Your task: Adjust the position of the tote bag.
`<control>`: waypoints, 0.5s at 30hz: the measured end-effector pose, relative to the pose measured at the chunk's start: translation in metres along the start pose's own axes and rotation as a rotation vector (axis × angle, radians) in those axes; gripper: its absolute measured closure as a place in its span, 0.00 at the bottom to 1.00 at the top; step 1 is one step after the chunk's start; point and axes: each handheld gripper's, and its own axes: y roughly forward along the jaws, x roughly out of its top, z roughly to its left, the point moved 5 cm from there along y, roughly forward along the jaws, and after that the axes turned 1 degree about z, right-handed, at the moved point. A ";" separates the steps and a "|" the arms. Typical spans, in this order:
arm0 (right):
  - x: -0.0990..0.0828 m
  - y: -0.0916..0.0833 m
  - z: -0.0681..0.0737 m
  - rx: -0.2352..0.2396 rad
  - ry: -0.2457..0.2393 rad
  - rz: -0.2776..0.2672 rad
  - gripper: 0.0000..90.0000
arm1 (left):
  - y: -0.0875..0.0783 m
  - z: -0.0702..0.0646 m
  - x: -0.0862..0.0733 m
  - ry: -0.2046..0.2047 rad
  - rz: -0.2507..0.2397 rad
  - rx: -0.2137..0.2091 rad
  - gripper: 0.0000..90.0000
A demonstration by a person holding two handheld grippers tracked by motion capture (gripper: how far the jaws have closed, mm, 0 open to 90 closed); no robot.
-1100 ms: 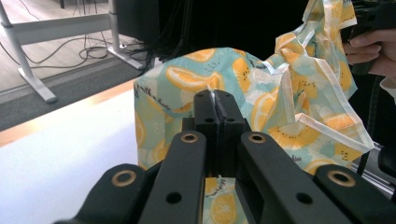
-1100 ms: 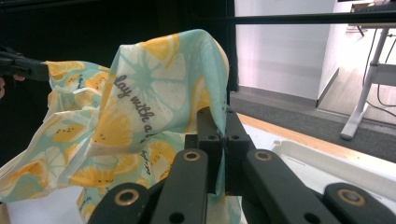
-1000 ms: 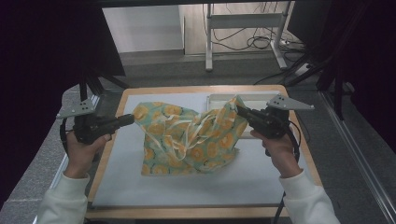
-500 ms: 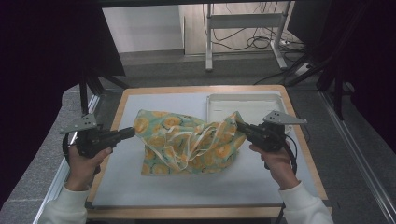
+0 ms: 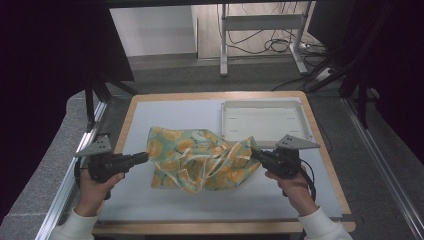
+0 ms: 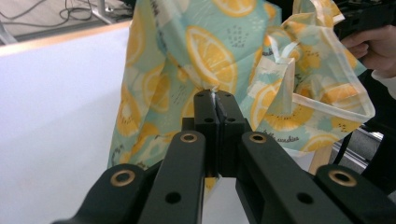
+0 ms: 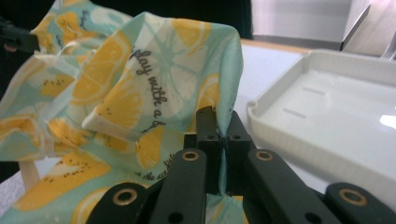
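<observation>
A: Both tongs pinch the lemon-print cloth [image 5: 200,160] slung between them: left gripper [image 5: 142,158], right gripper [image 5: 255,154]?
B: Yes, clamped tight. Lower together, pulling apart evenly, so it lands flat beside the white tray [image 5: 265,120]

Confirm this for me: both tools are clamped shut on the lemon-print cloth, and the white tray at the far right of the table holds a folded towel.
Not quite. The white tray holds nothing, as the high view shows. The rest stands: the left tool and the right tool are each clamped shut on the lemon-print cloth, and the tray sits at the far right of the table.
</observation>
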 end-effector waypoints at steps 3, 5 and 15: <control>-0.006 0.000 0.001 0.003 0.002 0.014 0.97 | 0.002 0.001 -0.006 -0.016 0.007 -0.008 1.00; -0.011 0.000 0.001 0.007 0.003 0.025 0.97 | 0.004 0.003 -0.012 -0.025 0.017 -0.009 0.99; -0.042 0.006 0.003 0.026 0.011 0.108 0.96 | 0.017 0.004 -0.039 -0.060 0.075 -0.023 0.99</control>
